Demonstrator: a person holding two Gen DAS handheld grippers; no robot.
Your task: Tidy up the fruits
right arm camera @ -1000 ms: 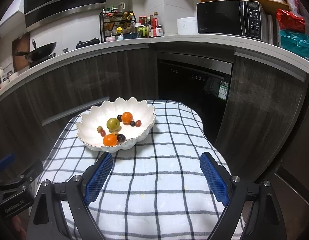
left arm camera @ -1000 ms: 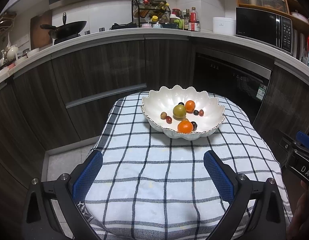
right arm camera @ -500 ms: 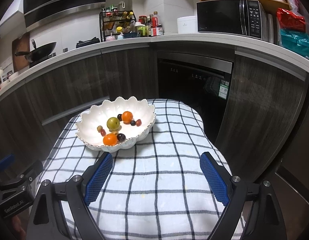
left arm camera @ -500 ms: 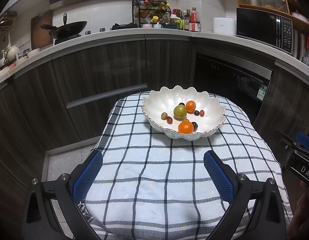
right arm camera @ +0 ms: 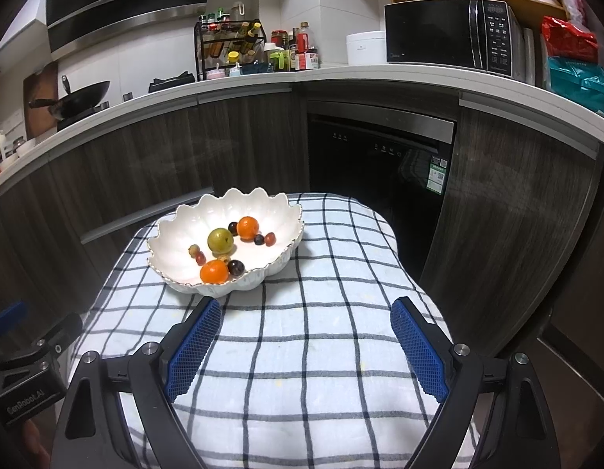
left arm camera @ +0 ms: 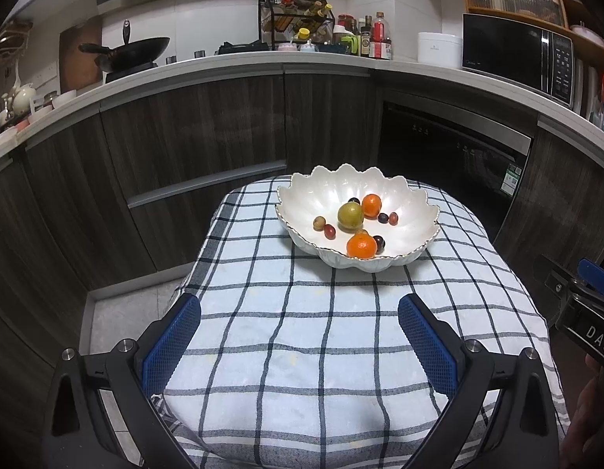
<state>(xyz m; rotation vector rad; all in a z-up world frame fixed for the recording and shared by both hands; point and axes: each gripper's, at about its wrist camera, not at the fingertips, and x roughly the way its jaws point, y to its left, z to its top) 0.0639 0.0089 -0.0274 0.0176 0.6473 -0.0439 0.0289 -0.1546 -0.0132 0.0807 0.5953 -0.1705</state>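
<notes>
Fruit sits in the white bowl point(left arm camera: 415, 230) at the far end of the checked cloth point(left arm camera: 302, 332), both claws spread wide and empty

For a clean pick, I'd lower the left claw point(left arm camera: 299, 330) straight over one orange point(left arm camera: 361, 245), clear of the grapes touching it; the right claw point(right arm camera: 306, 336) view alone shows red and teal bags point(right arm camera: 575, 62) on the counter

White letters "DAS" show on the right gripper point(left arm camera: 587, 312), at the left gripper's far right; "GenRobot.AI" runs along the left gripper point(right arm camera: 24, 383), low at the right gripper's left.
</notes>
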